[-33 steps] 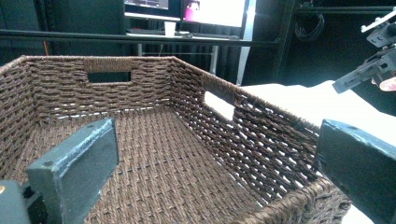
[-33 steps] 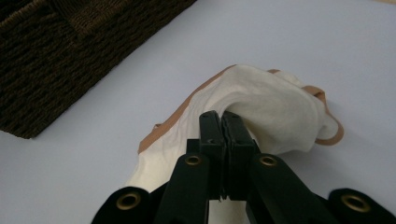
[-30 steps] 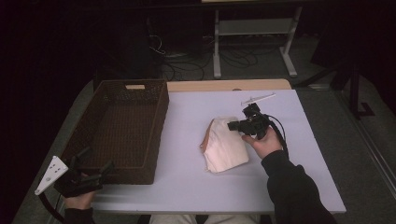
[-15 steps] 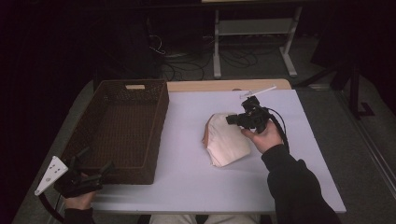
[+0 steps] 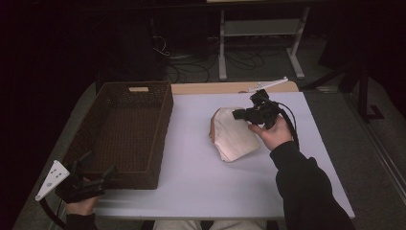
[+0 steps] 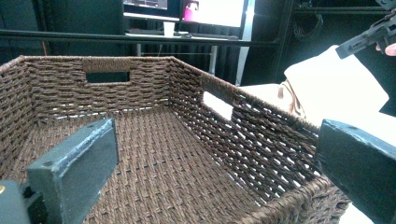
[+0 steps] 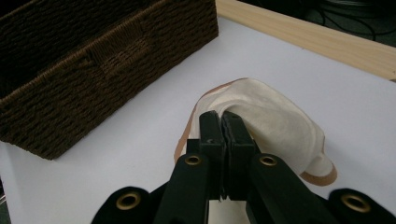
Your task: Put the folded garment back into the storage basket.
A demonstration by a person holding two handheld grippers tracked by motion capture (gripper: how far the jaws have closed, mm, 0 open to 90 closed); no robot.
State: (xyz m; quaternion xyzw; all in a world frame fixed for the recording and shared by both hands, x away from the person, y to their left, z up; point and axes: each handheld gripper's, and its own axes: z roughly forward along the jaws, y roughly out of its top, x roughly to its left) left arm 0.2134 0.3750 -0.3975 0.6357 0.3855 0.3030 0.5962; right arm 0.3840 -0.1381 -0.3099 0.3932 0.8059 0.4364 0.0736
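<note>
Left gripper [image 5: 98, 178] is held at the near left corner of the table [image 5: 191, 177], jaws spread wide, nothing between them; in the left gripper view one jaw is seen over the wicker basket [image 5: 119, 136] floor, the other outside its near right corner. No shift is seen there against the earlier frames. The basket sits on the table's left side, empty, cut-out handles in its walls.

Cream cloth [image 5: 234, 140], with a tan edge, lies right of centre, well apart from the basket. Its far edge is pinched by the right gripper [image 5: 237, 115], jaws pressed together on the fabric and a fold lifted, as seen in the right gripper view [image 7: 222, 122]. Compared with a second ago, the cloth has been dragged slightly right and away, and the right hand [image 5: 272, 135] with it.
</note>
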